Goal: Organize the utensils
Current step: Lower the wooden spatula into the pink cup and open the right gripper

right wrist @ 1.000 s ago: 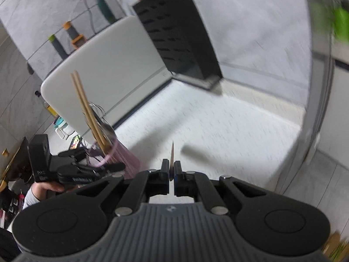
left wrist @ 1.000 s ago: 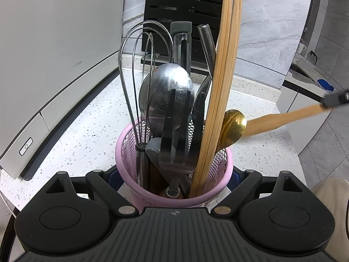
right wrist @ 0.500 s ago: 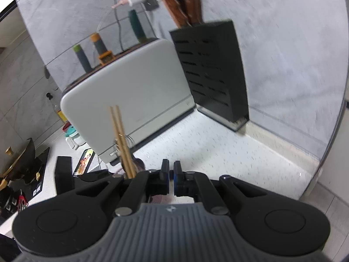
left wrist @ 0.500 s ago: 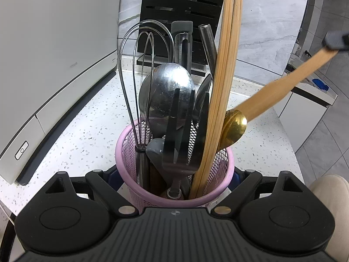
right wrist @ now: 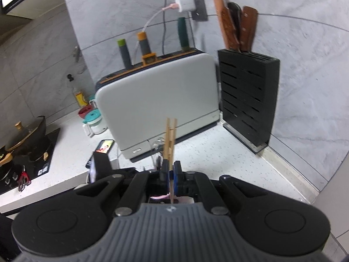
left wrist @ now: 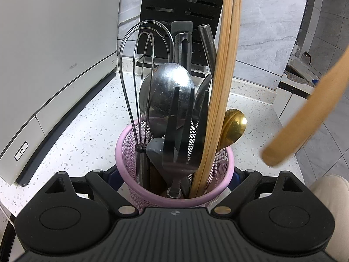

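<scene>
The wooden handle (left wrist: 309, 111) hangs in the air to the right of the pink holder (left wrist: 130, 152), its long axis slanting from the upper right down to a blunt rounded end at the lower left, above the bench (left wrist: 87, 131) and clear of the holder's rim. From the right wrist view only its thin edge (right wrist: 172, 188) shows, pinched between the pressed-together fingers (right wrist: 177, 175) of the right gripper (right wrist: 171, 174). The holder stands upright on the bench with the left gripper (left wrist: 174, 174) around it, its fingers (left wrist: 237, 175) spread to either side of the mesh wall; whether they press on it I cannot tell. Inside stand a whisk (left wrist: 141, 83), a steel ladle (left wrist: 163, 93), a black slotted turner (left wrist: 183, 131), a grey spatula (left wrist: 157, 150), tongs (left wrist: 183, 43), a brass spoon (left wrist: 233, 126) with its bowl leaning right, and long chopsticks (left wrist: 224, 76) that rise out past the top of the left view. Behind are a white appliance (left wrist: 54, 54) and a black knife block (left wrist: 181, 6) holding wood-handled knives (right wrist: 237, 28). The appliance bears small lettering near its lower edge, too faint to read, and a power button (left wrist: 21, 151). Farther left on the bench lie a phone (right wrist: 104, 146) and a teal-lidded jar (right wrist: 94, 120), and a charger (right wrist: 185, 4) sits in the wall socket.
</scene>
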{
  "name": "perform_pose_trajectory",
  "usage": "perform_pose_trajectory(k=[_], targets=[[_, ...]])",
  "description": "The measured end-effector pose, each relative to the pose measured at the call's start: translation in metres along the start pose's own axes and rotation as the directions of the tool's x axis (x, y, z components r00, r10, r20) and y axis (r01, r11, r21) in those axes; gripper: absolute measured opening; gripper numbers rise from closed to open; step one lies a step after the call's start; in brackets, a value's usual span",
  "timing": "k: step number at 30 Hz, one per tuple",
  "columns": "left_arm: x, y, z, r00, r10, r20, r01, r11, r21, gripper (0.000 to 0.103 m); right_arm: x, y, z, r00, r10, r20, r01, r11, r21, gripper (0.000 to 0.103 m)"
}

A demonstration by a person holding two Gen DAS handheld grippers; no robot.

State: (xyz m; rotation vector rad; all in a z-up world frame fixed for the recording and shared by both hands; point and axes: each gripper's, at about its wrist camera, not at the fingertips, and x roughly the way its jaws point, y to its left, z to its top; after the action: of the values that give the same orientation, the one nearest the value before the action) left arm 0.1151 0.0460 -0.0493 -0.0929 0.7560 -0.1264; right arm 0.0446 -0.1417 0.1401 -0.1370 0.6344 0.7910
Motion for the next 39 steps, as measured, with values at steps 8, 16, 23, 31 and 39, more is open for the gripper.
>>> perform_pose_trajectory(k=[8,16,23,31,39], targets=[[0.000,0.000,0.000,1.000,0.000,0.000,0.000,1.000,0.001,0.103,0.006,0.021,0.014,0.999,0.024,0.040,-0.022,0.998,-0.067,0.000],[0.000,0.000,0.000,1.000,-0.001,0.000,0.001,1.000,0.001,0.103,0.028,0.039,0.028,0.997,0.058,0.055,-0.049,0.988,-0.148,0.000],[0.000,-0.001,0.000,1.000,-0.005,-0.001,0.005,1.000,0.004,0.103,0.061,0.038,0.024,0.999,0.039,0.012,-0.036,0.981,-0.190,0.000],[0.002,0.001,0.001,1.000,-0.011,-0.001,0.011,1.000,0.004,0.103,0.099,0.025,0.010,0.996,0.043,-0.081,-0.056,0.984,-0.170,0.000],[0.006,0.002,0.004,1.000,-0.016,-0.003,0.016,1.000,0.001,0.103,0.121,0.029,-0.001,0.989,0.054,-0.137,-0.080,0.978,-0.195,0.000]])
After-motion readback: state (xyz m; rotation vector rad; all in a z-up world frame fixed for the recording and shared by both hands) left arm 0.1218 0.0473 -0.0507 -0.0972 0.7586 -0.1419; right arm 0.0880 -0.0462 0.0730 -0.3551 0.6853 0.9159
